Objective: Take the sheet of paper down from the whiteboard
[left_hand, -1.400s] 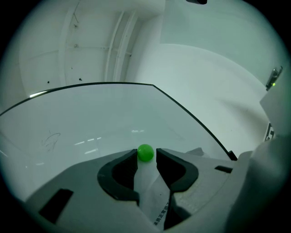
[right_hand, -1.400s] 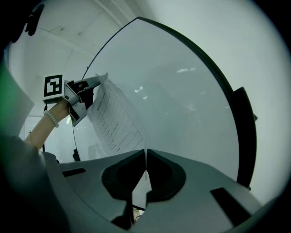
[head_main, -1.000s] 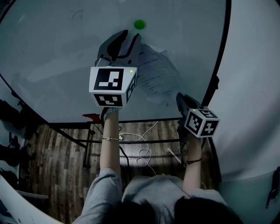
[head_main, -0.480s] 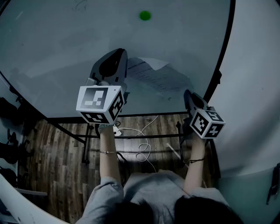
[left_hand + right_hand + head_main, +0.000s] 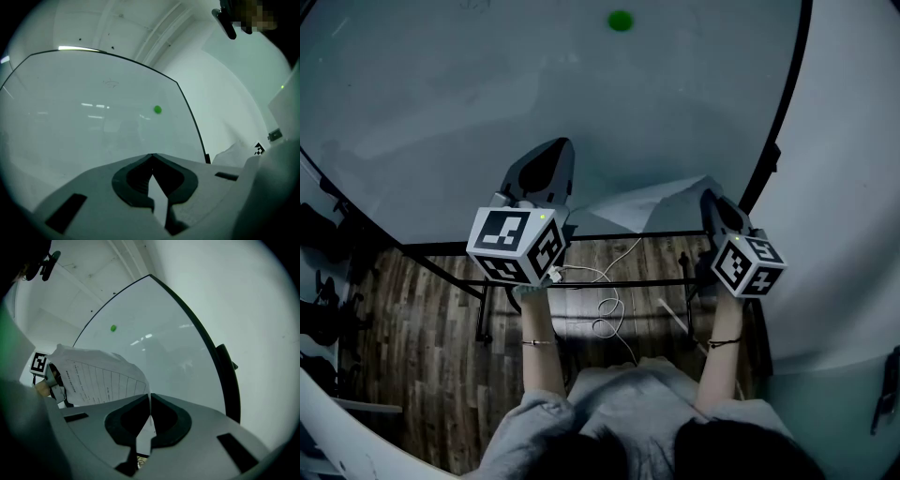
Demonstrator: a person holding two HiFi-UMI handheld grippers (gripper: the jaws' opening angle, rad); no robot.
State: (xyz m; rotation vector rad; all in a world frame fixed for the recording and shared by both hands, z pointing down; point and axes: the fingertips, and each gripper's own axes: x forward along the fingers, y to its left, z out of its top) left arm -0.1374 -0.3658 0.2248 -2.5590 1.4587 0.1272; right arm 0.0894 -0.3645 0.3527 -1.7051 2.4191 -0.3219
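The sheet of paper (image 5: pixel 649 201) is off the whiteboard (image 5: pixel 441 94) and hangs crumpled in front of its lower edge. My right gripper (image 5: pixel 711 199) is shut on its right edge. In the right gripper view the printed sheet (image 5: pixel 96 376) runs left from the closed jaws (image 5: pixel 150 397). My left gripper (image 5: pixel 558 150) is to the left of the sheet, jaws shut with nothing between them (image 5: pixel 152 157). Part of the paper (image 5: pixel 232 152) shows at its right. A green magnet (image 5: pixel 621 20) stays on the board above.
The whiteboard's black frame (image 5: pixel 780 122) runs down the right side, next to a white wall (image 5: pixel 853 187). Below the board are its stand's bars (image 5: pixel 619 286), loose white cables (image 5: pixel 609 323) and a wooden floor (image 5: pixel 422 356). Dark objects (image 5: pixel 323 244) sit at the far left.
The paper's top has come away from below the green magnet and dropped, still held at its right edge. My left gripper has moved down and gone from open to shut.
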